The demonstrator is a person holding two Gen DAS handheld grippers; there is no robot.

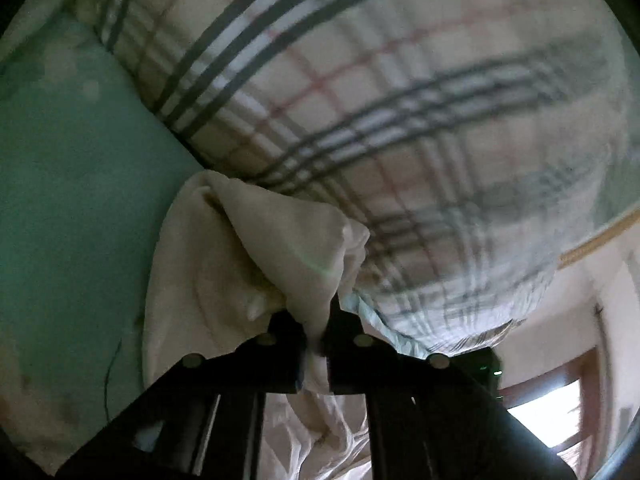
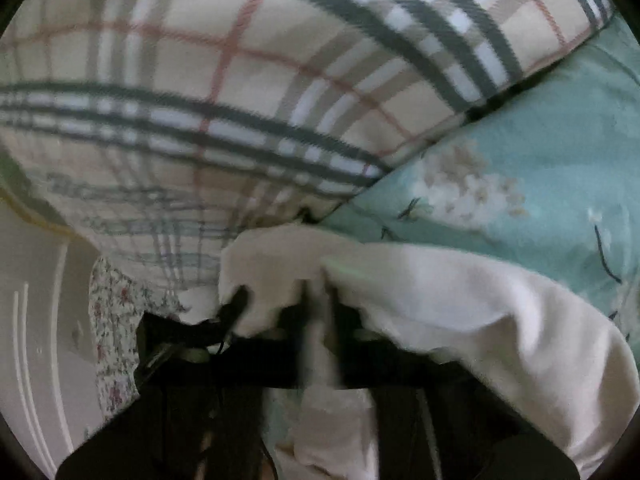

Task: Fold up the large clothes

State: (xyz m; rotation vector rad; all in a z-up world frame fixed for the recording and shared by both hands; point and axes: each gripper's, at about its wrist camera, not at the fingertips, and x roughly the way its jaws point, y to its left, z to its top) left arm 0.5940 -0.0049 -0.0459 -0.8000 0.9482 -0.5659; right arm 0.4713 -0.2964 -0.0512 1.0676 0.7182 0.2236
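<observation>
**Both claws pinched on cream cloth, and the hold looks thin**

My left claw [image 1: 318, 336] is closed right down on a bunched fold of the cream garment [image 1: 256, 248], the fabric squeezed into the narrow gap between the jaws and spilling out above and below them. My right claw [image 2: 320, 320] is closed too, with a strip of the same cream cloth [image 2: 460, 304] running down between its jaws and a big drape hanging off to the right. So the garment is up off the bed, strung between my two claws, in front of a plaid blanket [image 1: 380, 100] and a teal floral bedsheet [image 2: 520, 168].

Here is my worry. Each claw has only a small pinch of a large, heavy piece, so if I swing or pull the claws apart too fast, I judge an edge could slide out and the whole thing would drop in a heap. The left pinch is a crumpled wad, not a flat hem, so the fold may come out crooked. The hanging drape could also drag across the plaid blanket and catch.

Hard to read: both views are motion-blurred, and I cannot tell what kind of garment this is or which edges I hold. Its lower part is cut off behind my claws. A floral-print cloth [image 2: 116, 320] shows low on the right wrist view, and something dark hangs beside my right claw; I cannot tell what it is.
</observation>
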